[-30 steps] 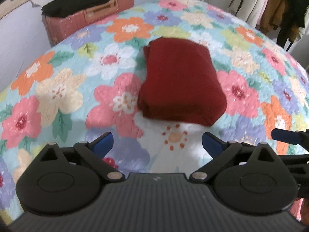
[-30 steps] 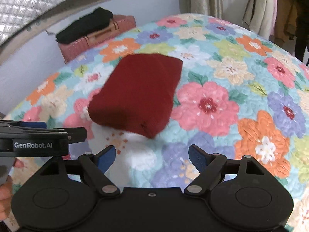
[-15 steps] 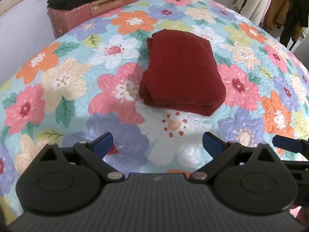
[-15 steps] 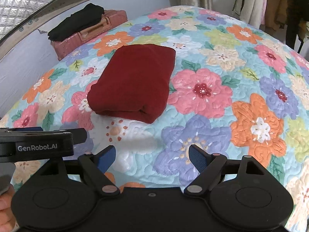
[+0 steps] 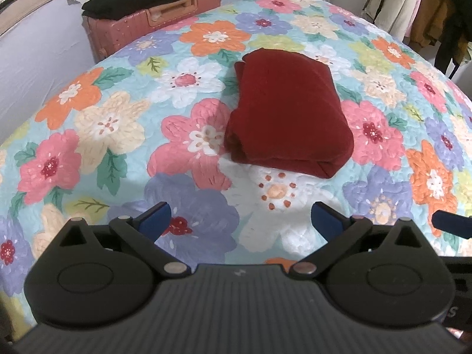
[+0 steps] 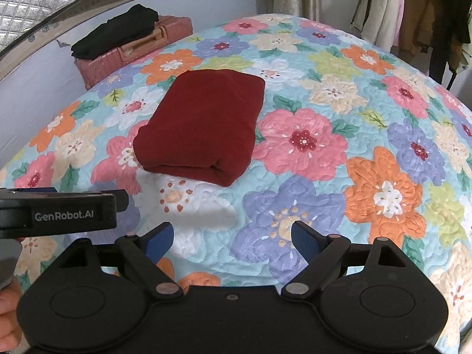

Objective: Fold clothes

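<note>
Left claw [image 6: 59,203] body reads "GenRobot.AI"; fingers spread.

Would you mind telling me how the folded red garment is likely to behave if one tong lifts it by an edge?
The red garment looks soft and thick, so it would probably sag and unfold. Its stacked layers at the near fold suggest they may slide apart. On the quilted bedspread it would likely drag, not slip.

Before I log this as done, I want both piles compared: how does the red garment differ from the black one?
The red garment lies on the floral quilt, near both open grippers; the black garment sits farther back atop the pink suitcase. The red forms a neat rectangle; the black looks lumpier. Both are folded and untouched.
</note>
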`<action>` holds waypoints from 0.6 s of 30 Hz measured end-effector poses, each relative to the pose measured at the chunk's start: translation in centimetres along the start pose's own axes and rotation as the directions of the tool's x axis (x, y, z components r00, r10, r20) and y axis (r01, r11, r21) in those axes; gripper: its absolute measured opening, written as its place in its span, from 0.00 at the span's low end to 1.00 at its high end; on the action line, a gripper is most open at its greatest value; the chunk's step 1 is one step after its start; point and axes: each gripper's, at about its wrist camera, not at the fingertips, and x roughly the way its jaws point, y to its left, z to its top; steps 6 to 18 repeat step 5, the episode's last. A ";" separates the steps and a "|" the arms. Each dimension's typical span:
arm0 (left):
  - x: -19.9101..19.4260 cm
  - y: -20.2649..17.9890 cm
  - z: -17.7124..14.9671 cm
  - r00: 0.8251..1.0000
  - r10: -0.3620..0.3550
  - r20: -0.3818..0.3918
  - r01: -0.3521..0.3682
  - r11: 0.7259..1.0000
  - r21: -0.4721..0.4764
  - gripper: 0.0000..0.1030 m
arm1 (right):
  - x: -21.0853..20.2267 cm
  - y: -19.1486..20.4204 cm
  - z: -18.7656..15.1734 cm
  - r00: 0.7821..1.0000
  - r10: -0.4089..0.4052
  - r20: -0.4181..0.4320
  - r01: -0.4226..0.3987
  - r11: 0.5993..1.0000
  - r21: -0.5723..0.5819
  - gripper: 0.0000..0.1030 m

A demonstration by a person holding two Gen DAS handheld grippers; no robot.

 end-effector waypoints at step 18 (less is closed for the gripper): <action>-0.4 -0.2 -0.2 1.000 -0.004 -0.007 0.004 1.000 -0.001 1.00 | -0.3 0.2 0.0 1.000 -0.004 0.009 0.004 1.000 0.000 0.88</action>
